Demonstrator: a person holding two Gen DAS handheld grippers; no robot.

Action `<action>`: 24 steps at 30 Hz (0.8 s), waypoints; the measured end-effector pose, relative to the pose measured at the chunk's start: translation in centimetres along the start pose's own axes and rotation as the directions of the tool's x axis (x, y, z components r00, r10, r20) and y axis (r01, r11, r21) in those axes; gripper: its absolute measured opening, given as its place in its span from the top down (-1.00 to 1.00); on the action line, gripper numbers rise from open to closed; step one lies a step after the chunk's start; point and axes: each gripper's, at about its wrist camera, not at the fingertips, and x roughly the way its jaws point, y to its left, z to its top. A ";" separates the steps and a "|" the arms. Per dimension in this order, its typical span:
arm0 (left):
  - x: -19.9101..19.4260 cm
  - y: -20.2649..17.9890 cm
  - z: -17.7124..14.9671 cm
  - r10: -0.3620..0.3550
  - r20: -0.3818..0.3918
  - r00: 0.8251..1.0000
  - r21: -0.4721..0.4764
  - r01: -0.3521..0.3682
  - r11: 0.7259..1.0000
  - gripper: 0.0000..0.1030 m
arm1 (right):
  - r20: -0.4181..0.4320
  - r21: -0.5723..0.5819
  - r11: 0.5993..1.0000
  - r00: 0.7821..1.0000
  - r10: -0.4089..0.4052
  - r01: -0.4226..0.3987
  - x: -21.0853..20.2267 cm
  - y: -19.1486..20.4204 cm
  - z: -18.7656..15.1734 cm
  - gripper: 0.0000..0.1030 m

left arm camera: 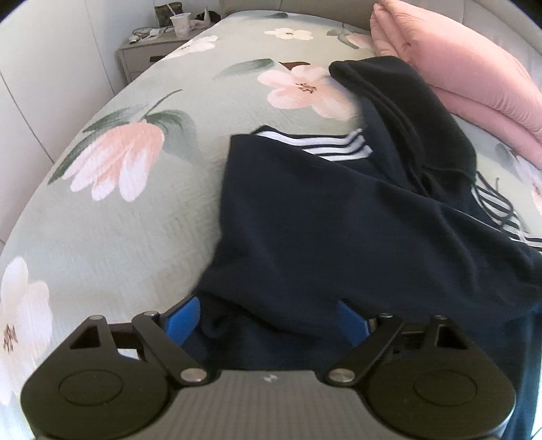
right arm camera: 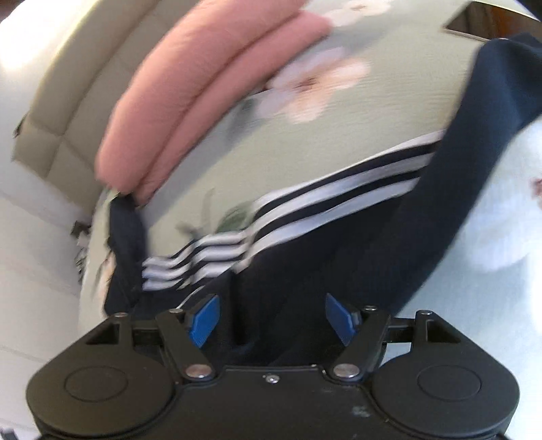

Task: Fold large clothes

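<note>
Bed [left arm camera: 142,216]: green cover printed with pink and white flowers; padded headboard [right arm camera: 67,101] behind it.

Hoodie [left arm camera: 338,220]: dark navy, white stripes along the sleeves; spread over the near right part of the bed, hood [left arm camera: 406,111] lying up toward the blanket; a dark drawstring trails at its right side.

Blanket [left arm camera: 474,78]: pink, folded, at the far right of the bed, just beside the hood.

Nightstand [left arm camera: 145,54]: beyond the bed's far left corner; a plastic cup [left arm camera: 179,23] and small clutter on top.

My left gripper [left arm camera: 267,321]: blue pads spread wide; navy cloth lies between them; I cannot tell whether either pad touches it.

My right gripper [right arm camera: 271,318]: pads parted, over the hoodie's dark body just below the striped sleeve [right arm camera: 305,203]; cloth shows between them but is not pinched; this view is blurred.
</note>
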 end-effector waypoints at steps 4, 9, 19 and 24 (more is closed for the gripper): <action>-0.4 -0.7 -1.3 -0.018 -0.014 1.000 -0.075 0.016 0.997 -0.74 | 0.030 0.114 0.993 0.999 -0.034 0.030 -1.6 -4.5 3.9 -0.62; -0.4 -1.5 -2.3 -0.014 -0.046 0.999 -0.086 0.010 0.996 -0.74 | 0.141 0.302 0.953 0.990 -0.011 -0.032 -4.4 -11.2 6.6 -0.62; -1.9 -3.0 -1.7 0.021 0.006 1.000 -0.061 -0.021 0.998 -0.74 | 0.359 0.529 0.841 0.927 -0.106 -0.109 -6.8 -20.9 8.4 -0.65; -1.7 -3.9 -1.8 0.023 0.005 1.000 -0.056 -0.023 0.998 -0.74 | 0.476 0.585 0.776 0.874 -0.095 -0.234 -5.3 -24.1 8.6 -0.59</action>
